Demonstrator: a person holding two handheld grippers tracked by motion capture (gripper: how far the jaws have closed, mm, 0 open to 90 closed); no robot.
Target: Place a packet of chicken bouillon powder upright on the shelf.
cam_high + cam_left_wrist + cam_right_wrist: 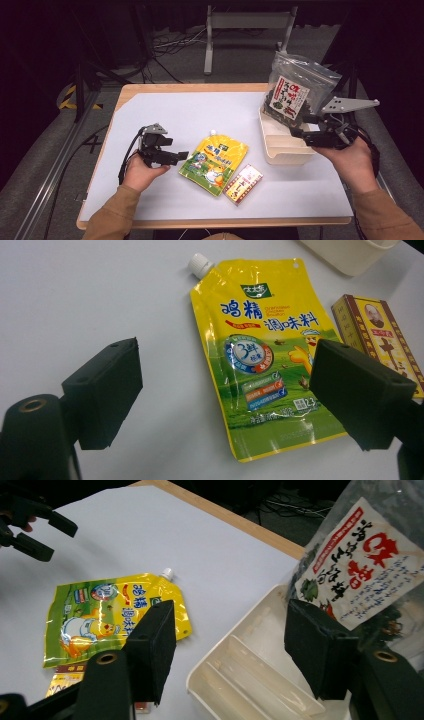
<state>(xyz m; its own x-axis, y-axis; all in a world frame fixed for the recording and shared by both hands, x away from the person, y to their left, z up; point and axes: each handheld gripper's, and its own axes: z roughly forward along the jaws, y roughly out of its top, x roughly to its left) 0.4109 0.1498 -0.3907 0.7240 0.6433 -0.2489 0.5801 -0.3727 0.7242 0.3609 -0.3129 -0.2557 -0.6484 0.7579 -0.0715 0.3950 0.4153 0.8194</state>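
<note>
On the near half of the white worktop lies the yellow spouted pouch, flat, cap pointing away; the left tongs hover just beside its left edge, spread and empty. To lift it well, I judge the tongs should slide one jaw under that thin edge and pinch the border, not the slippery middle. Just right of the pouch, almost touching, sits a small red-and-yellow box, which could get nudged. Farther right, the right tongs, also spread and empty, hang over the cream slotted tray, where a seaweed bag stands upright.
</note>
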